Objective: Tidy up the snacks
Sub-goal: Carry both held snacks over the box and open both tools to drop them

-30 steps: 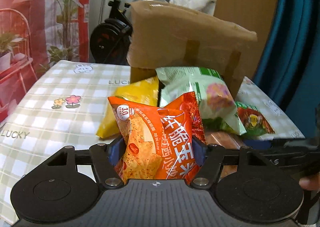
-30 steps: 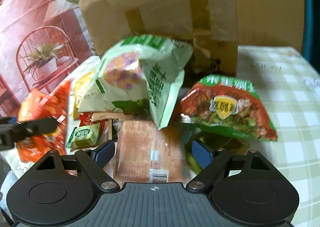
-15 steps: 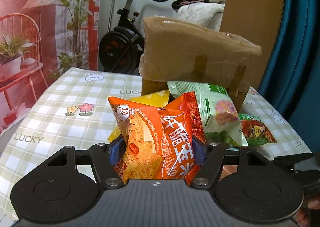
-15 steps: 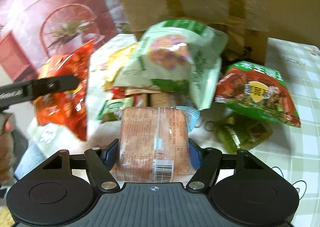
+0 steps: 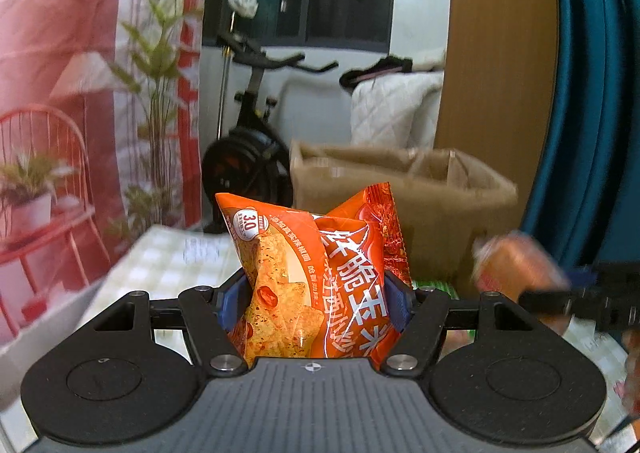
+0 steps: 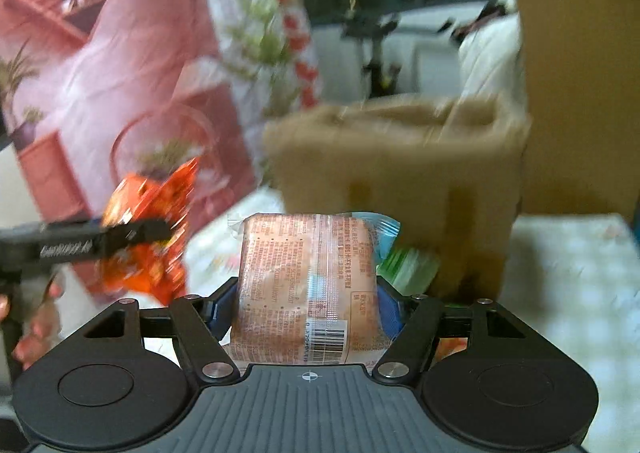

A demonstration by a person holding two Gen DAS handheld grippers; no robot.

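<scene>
My left gripper (image 5: 314,303) is shut on an orange bag of corn chips (image 5: 316,273), held upright above the table. Its blue pads press both sides of the bag. My right gripper (image 6: 306,303) is shut on a pink-orange wrapped packet (image 6: 308,277) with a barcode, also lifted. Ahead of both stands an open cardboard box (image 5: 404,193), its top opening now visible; in the right wrist view the box (image 6: 400,173) is blurred. The right wrist view shows the left gripper with the orange bag (image 6: 148,237) at the left. The left wrist view shows the right gripper's packet (image 5: 516,269) blurred at the right.
A checked tablecloth (image 5: 168,261) covers the table (image 6: 580,273). A green snack bag (image 6: 408,265) lies at the foot of the box. An exercise bike (image 5: 256,141) and a red printed backdrop (image 5: 80,93) stand behind. A hand (image 6: 32,325) holds the left gripper.
The right gripper closed on the pink-orange packet and lifted it from the pile. Both grippers rose with their snacks, so the box's open top came into view.
</scene>
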